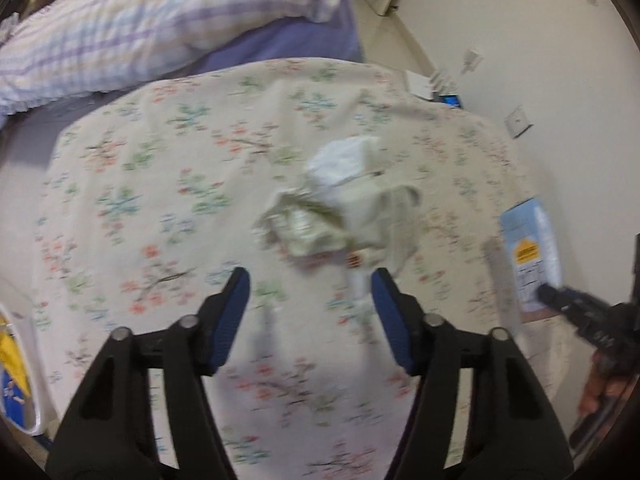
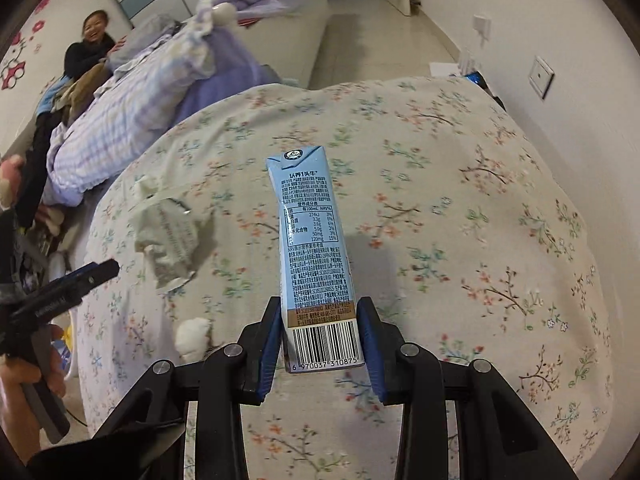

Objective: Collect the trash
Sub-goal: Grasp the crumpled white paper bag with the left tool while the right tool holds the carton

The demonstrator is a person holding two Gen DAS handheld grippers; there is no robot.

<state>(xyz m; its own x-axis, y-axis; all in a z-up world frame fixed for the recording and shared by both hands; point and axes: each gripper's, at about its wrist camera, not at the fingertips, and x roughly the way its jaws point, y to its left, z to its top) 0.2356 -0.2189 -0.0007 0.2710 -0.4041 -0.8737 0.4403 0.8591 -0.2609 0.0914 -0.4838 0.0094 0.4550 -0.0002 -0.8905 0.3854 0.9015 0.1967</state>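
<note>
Both tongs hang over a table draped in a flowered cloth. Right tongs are clamped on the bottom end of a pale blue milk carton; the blue pads press its two sides just above the barcode, and the carton sticks straight out ahead of the fingers, its folded top farthest away, lifted off the cloth with its shadow falling to the right.

Left tongs stand parted, with nothing gripped. A crumpled wrapper with a wad of white tissue on its far side lies just ahead of the fingertips. A thin whitish strip trails from this heap down beside the inner face of the right-hand pad; blur hides whether it touches.

From the right view, the wrapper lies ahead and to the left of the carton, and a small ball of tissue sits close beside the left finger. Beyond the table is a bed with a checked quilt; a person sits far off at the upper left.
</note>
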